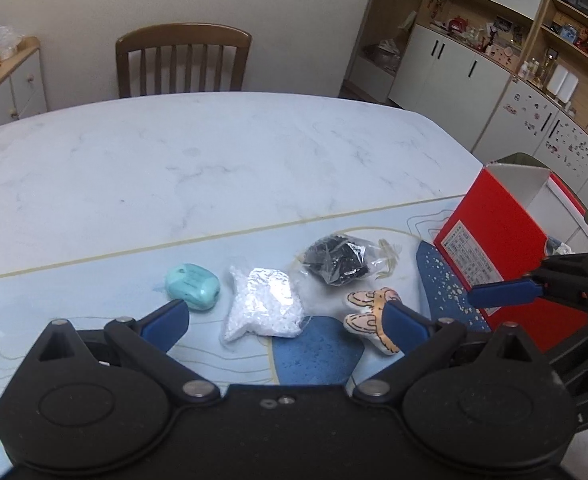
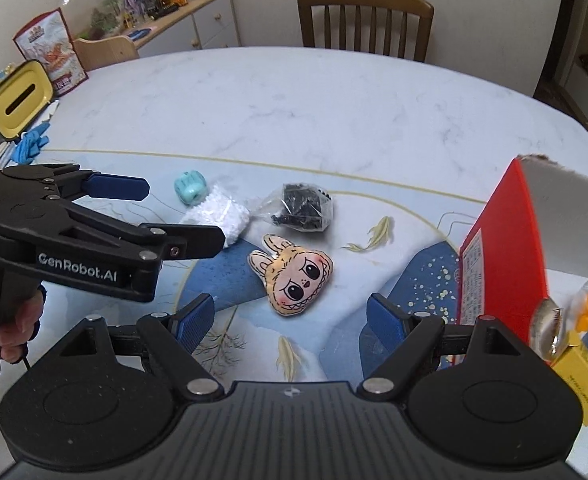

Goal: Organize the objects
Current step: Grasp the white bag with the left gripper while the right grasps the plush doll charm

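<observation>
On the blue patterned mat [image 2: 373,280] four loose things lie in a cluster: a teal block [image 2: 190,191], a bag of white beads [image 2: 224,216], a bag of black pieces [image 2: 303,208] and a flat plush face [image 2: 292,278]. Just to the right stands the open red box [image 2: 497,248], which I judge to be where they belong.

My right gripper [image 2: 292,322] is spread wide and holds nothing; it hovers right in front of the plush face, which sits between its blue pads [image 2: 194,320]. My left gripper [image 1: 284,318] is also wide open and empty, poised over the white bead bag [image 1: 264,304], with the teal block [image 1: 192,286] just outside its left finger.

I take the plush face as the step in hand. It is flat and soft, so I want to come down low, almost to the mat, and pinch across its narrow width rather than its face. I close slowly, since the fabric may fold. I keep the left gripper away so the two don't collide, and mind the box wall when lifting across.
</observation>
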The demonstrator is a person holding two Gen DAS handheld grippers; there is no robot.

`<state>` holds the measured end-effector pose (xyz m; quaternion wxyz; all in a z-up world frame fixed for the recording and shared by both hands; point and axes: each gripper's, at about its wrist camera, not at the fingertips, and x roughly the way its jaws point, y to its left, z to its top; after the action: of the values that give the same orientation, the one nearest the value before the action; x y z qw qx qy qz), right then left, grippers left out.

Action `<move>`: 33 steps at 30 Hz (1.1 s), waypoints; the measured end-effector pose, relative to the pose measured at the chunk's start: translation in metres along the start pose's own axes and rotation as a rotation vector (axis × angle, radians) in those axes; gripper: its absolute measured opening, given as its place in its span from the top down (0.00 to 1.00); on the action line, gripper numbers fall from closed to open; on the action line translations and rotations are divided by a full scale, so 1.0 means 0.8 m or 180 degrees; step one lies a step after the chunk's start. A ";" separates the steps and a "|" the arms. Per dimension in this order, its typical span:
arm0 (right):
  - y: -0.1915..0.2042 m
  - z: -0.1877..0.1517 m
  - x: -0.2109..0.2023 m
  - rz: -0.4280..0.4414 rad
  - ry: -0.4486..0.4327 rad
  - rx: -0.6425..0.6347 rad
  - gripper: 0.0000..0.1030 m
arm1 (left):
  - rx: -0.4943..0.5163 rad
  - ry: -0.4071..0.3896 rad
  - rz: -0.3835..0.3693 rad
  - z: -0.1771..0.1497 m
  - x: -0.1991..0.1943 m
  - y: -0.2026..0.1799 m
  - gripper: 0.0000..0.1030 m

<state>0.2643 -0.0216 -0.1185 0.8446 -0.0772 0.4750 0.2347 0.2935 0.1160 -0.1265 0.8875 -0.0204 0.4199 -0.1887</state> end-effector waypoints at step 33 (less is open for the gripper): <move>-0.008 0.015 0.053 0.0001 -0.0003 0.0070 0.56 | 0.0073 0.0171 0.0066 0.004 0.056 0.002 0.46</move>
<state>0.2955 -0.0093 -0.1485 0.8456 -0.0678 0.4772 0.2296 0.3221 0.1017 -0.1580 0.8780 -0.0008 0.4416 -0.1848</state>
